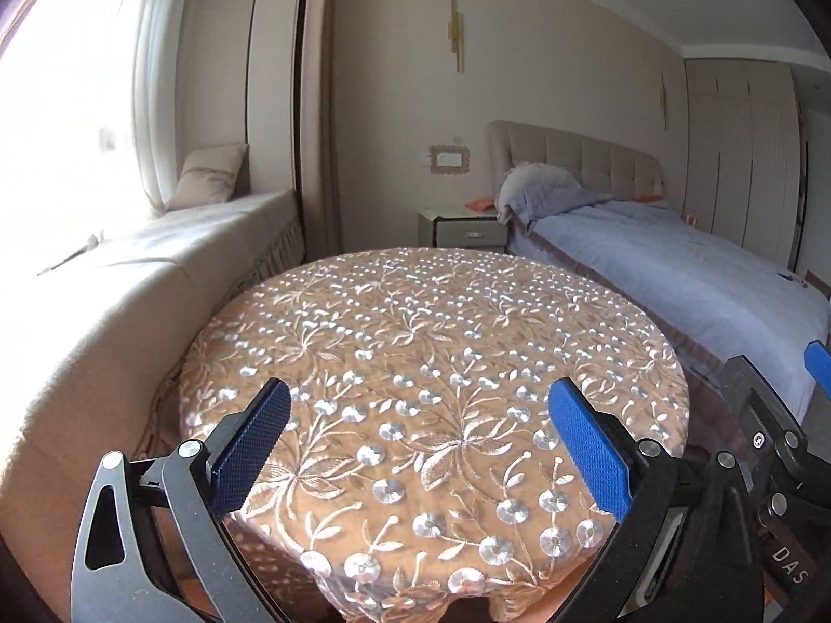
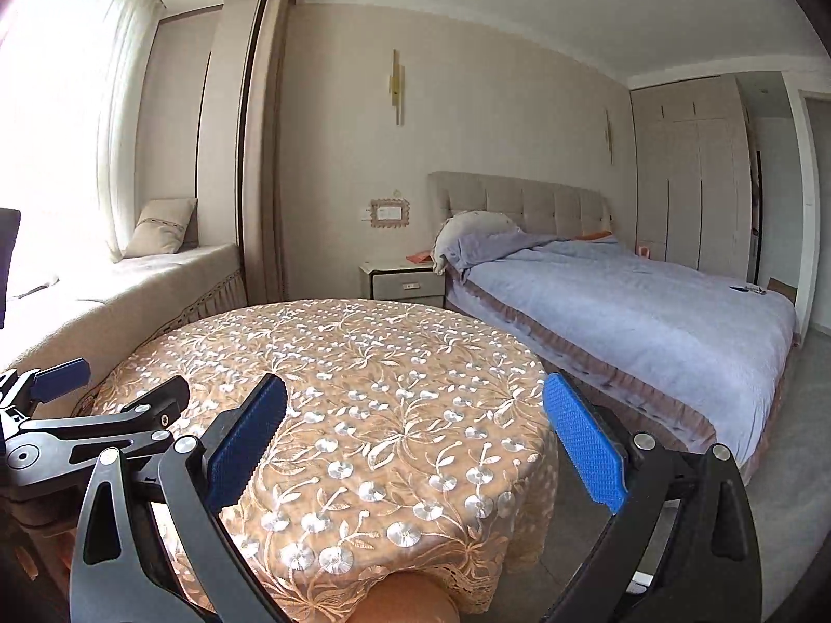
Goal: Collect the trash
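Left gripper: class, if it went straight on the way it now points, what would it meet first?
Probably the embroidered tablecloth on the round table: the open left gripper angles slightly down over it. Depth is unclear; it might skim past toward the nightstand.

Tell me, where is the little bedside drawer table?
In both views the nightstand stands against the far wall, beyond the round table and just left of the bed.

Small items on bed [image 2: 748, 288] indistinct
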### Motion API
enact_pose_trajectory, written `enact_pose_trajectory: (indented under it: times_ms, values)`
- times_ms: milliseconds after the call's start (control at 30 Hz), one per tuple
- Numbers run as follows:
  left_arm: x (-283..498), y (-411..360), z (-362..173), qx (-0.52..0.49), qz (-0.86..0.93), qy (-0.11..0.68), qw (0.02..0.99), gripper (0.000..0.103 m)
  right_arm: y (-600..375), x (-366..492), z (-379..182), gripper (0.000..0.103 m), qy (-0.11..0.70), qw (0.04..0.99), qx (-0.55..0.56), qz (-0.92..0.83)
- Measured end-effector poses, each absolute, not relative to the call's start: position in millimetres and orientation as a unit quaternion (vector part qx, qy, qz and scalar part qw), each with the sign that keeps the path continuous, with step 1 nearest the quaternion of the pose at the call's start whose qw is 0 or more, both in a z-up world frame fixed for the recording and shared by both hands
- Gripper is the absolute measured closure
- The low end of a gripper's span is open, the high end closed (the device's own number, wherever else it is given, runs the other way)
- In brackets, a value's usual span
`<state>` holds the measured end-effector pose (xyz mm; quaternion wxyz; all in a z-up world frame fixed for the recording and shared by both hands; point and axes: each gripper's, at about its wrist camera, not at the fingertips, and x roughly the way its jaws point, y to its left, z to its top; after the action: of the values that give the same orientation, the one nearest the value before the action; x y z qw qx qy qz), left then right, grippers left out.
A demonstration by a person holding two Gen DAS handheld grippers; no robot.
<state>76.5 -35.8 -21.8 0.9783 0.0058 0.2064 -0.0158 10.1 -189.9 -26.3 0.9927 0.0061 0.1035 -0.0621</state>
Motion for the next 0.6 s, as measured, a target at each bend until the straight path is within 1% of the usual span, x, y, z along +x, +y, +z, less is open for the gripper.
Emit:
enact_pose_trajectory:
  times_ms: [333,600]
  values:
    - [58,-21,-12,0.0,-0.005,0.19,0.982,0.005,-166,-5,-11,0.005,0.082,0.995,0.013,-0.051]
    - [48,-23,-8,0.007,-0.002,0.187,0.982,0.005,-167,-10,-11,0.005,0.078,0.995,0.012,-0.055]
